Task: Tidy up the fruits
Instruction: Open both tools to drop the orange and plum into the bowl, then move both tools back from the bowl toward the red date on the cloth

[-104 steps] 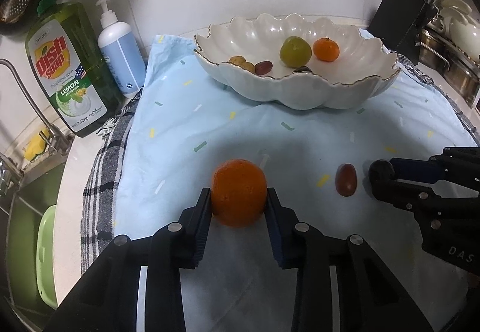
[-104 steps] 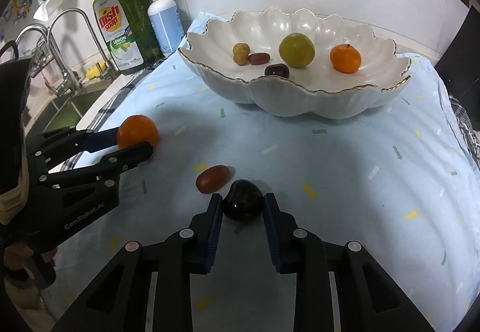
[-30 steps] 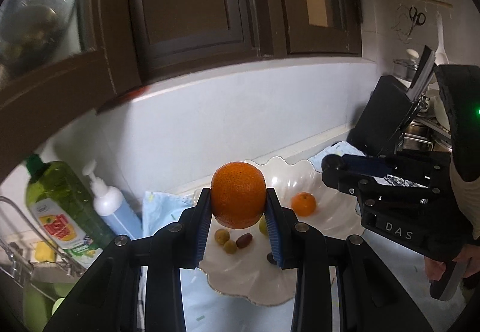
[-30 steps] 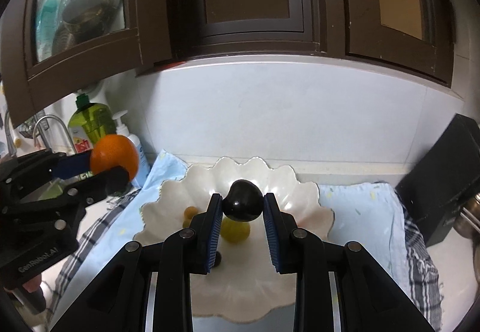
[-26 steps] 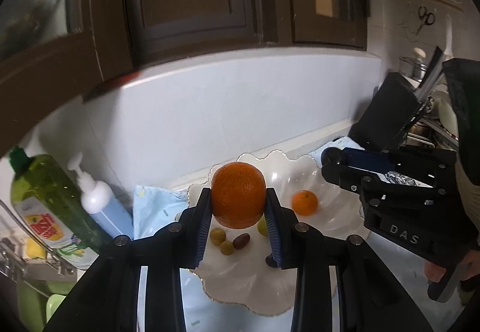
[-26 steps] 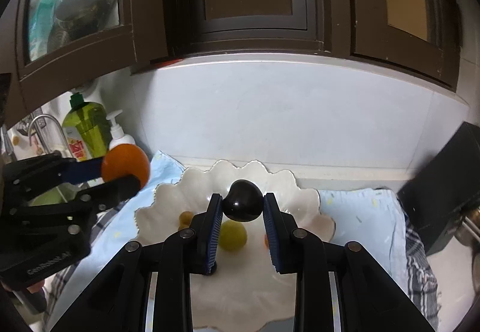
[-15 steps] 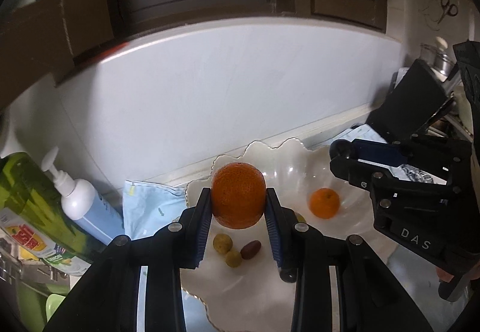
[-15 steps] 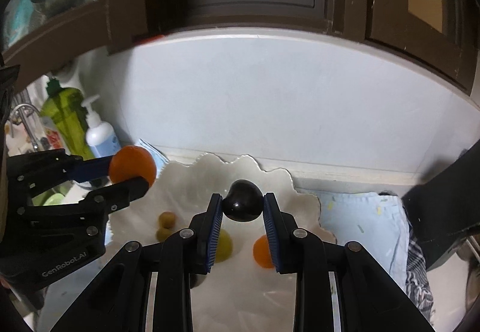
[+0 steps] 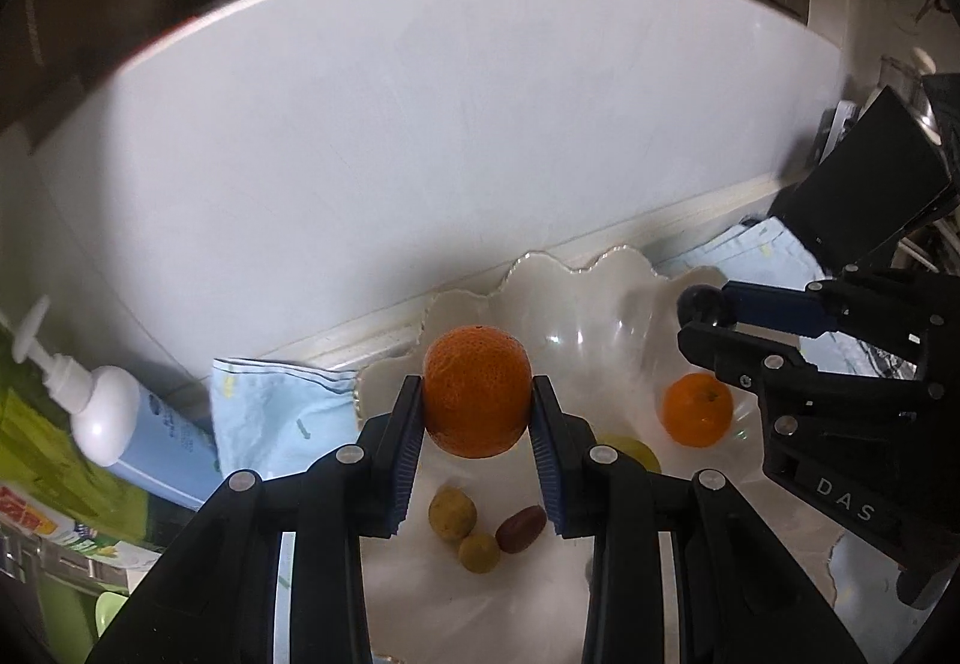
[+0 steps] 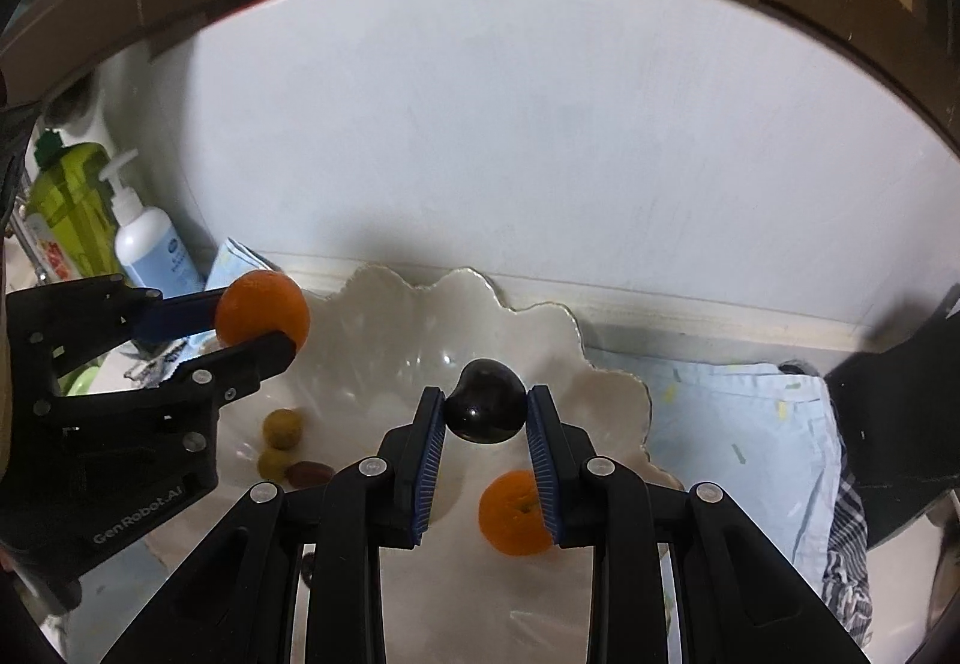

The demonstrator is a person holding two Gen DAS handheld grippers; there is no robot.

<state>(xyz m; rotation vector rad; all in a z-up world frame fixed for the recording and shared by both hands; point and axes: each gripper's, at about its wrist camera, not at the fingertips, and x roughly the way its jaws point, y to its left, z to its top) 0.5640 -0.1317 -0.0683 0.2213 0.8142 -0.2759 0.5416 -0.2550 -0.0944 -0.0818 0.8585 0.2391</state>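
**Desk:** What is the left gripper (image 9: 478, 412) carrying over the kitchen tabletop?

**Photographer:** It is clamping a large orange (image 9: 477, 391) between its blue pads, which are pressing on the fruit's two sides. The orange is hanging in the air above the near-left part of a white scalloped bowl (image 9: 576, 298). From the right wrist view the same orange (image 10: 262, 308) is showing over the bowl's left rim (image 10: 540, 313).

**Desk:** And the right gripper (image 10: 485, 415)?

**Photographer:** It is gripping a dark, glossy fruit (image 10: 486, 407), closed tight on it, above the middle of the bowl. The left wrist view is catching that dark fruit (image 9: 701, 302) at the tip of the right gripper (image 9: 708, 313), over the bowl's right side.

**Desk:** What is lying in the bowl?

**Photographer:** A small orange (image 9: 697, 409) is sitting toward the right, a yellow-green fruit (image 9: 630, 451) is peeking out beside the left gripper's finger, and two small yellowish fruits (image 9: 453, 513) and a reddish-brown oval one (image 9: 521, 520) are clustering just beside each other near the front.

**Desk:** Surroundings?

**Photographer:** The bowl is resting on a pale blue cloth (image 10: 744, 412) with coloured flecks, close to a white wall. A white pump bottle (image 9: 120, 424) and a green dish soap bottle (image 10: 72, 208) are standing at the left, and a black box (image 9: 864, 190) is sitting at the right.
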